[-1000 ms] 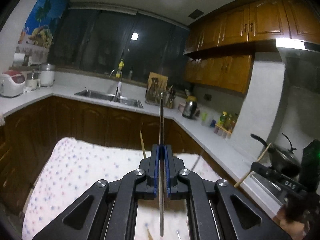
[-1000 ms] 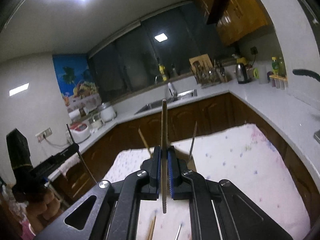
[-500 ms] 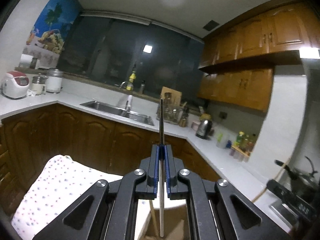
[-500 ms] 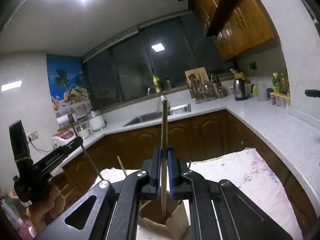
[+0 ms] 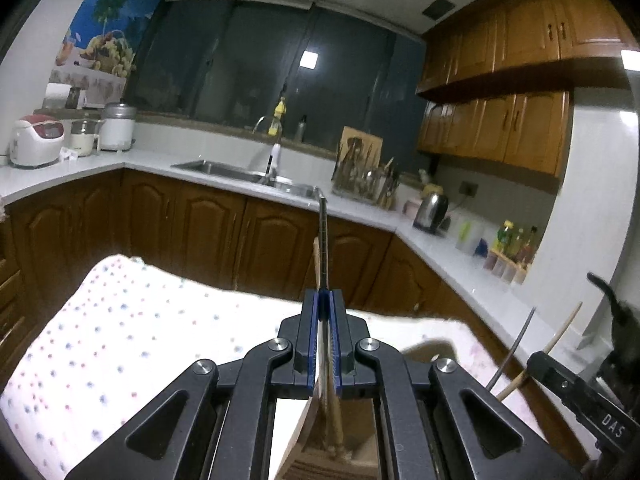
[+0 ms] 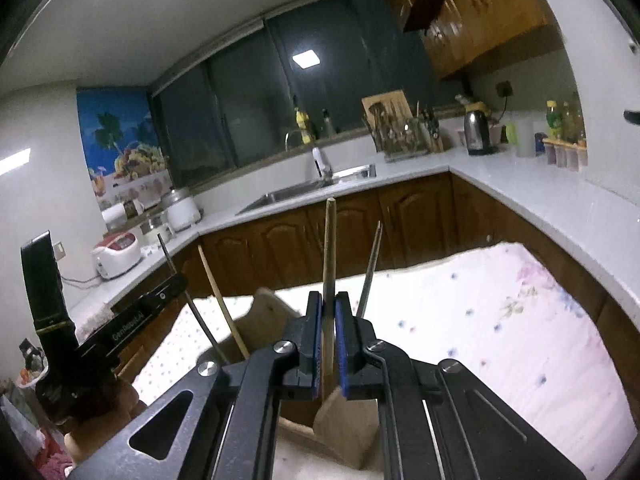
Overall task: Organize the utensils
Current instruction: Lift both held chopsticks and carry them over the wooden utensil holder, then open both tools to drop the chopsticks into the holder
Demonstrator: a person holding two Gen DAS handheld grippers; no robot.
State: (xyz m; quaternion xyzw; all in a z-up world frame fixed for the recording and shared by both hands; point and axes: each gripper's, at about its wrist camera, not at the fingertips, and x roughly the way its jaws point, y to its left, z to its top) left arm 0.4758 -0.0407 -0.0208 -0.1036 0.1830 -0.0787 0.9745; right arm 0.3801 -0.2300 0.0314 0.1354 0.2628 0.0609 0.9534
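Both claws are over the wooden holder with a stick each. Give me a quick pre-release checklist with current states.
1. Left claw shut on the metal chopstick: ok.
2. Right claw shut on the wooden chopstick: ok.
3. Both sticks near upright: ok.
4. Lower ends inside the wooden holder: cannot tell, the claws hide them.
5. Clearance from the sticks already standing in the holder: ok, apart in the right wrist view.
6. Holder sitting flat on the dotted cloth: cannot tell.
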